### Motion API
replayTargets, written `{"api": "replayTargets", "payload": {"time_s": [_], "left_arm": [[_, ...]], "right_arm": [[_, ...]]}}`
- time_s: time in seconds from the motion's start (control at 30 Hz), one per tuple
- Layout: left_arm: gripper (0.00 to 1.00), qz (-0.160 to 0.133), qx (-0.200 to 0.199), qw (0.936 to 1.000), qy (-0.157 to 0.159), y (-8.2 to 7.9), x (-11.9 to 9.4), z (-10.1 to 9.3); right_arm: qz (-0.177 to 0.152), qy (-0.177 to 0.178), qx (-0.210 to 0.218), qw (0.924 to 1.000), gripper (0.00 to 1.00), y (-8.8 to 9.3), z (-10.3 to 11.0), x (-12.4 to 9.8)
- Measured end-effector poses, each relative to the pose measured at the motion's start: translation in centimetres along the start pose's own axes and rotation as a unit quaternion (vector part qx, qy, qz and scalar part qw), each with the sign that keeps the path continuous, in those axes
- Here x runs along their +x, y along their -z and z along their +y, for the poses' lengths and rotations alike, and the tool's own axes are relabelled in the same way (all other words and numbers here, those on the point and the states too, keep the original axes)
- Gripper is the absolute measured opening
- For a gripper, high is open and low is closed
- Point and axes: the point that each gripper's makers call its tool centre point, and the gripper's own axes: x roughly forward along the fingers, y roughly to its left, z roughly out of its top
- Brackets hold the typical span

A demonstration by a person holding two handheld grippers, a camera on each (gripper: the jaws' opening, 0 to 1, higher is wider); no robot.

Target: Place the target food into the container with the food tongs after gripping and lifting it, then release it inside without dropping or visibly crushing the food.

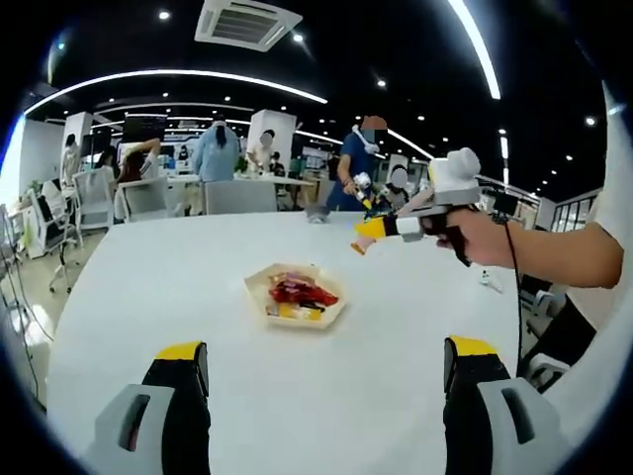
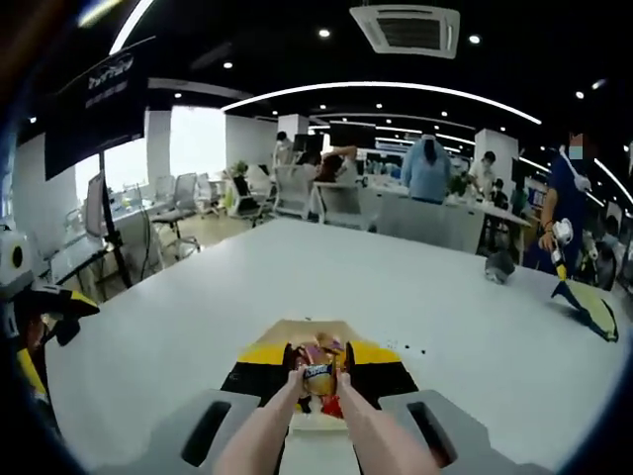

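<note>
A shallow tan container point(image 1: 259, 287) with red and yellow wrapped snacks sits mid-table. My left gripper point(image 1: 324, 358) is open in front of it, its yellow-tipped jaws wide apart with nothing between them. A hand holds my right gripper point(image 1: 371, 233) in the air, above and to the right of the container. In the right gripper view, that gripper point(image 2: 321, 356) is shut on the pale food tongs point(image 2: 272, 421). The tong tips pinch a wrapped snack point(image 2: 318, 376) just over the container point(image 2: 297, 332). The left gripper point(image 2: 30, 307) shows at the left edge.
The white table point(image 1: 178, 287) is broad, with a small grey object point(image 2: 499, 265) near its far edge and a yellow and blue item point(image 2: 588, 305) at its right edge. Chairs, desks and several people stand beyond the table. An arm point(image 1: 554, 252) reaches in from the right.
</note>
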Motion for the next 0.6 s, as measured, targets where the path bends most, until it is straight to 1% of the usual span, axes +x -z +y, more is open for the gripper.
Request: {"api": "replayTargets", "payload": {"time_s": [0.07, 0.17, 0.23, 0.27, 0.3, 0.4, 0.53, 0.6], "left_arm": [[0.99, -0.001, -0.003, 1.0000, -0.006, 0.1, -0.2, 0.3], [0.99, 0.000, -0.009, 0.9999, -0.013, 0.3, -0.4, 0.7], [0.99, -0.001, -0.011, 0.9998, -0.017, 0.2, -0.6, 0.8], [0.99, -0.003, -0.012, 0.9997, -0.019, 0.1, -0.7, 0.9], [0.99, -0.004, -0.013, 0.9997, -0.021, 0.1, -0.7, 1.0], [0.99, -0.011, -0.014, 0.9995, -0.024, -0.2, -0.8, 1.1], [0.99, -0.014, -0.015, 0.9995, -0.022, -0.4, -0.7, 1.1], [0.99, -0.016, -0.014, 0.9996, -0.019, -0.5, -0.7, 0.9]], "right_arm": [[-0.003, -0.005, -0.004, 1.0000, 0.21, -0.5, 0.0, 0.8], [-0.004, -0.010, -0.005, 0.9999, 0.21, -0.9, 0.0, 1.5], [-0.003, -0.019, -0.010, 0.9998, 0.24, -0.8, 0.2, 2.1], [-0.005, -0.042, -0.005, 0.9991, 0.26, -0.7, 0.8, 2.3], [-0.003, -0.045, 0.018, 0.9988, 0.27, -0.4, 1.0, 2.4], [0.010, -0.041, 0.008, 0.9991, 0.27, 0.3, 0.8, 2.3], [0.010, -0.048, 0.008, 0.9987, 0.28, 0.5, 0.8, 2.0], [0.011, -0.046, 0.005, 0.9989, 0.28, 0.5, 0.6, 1.8]]}}
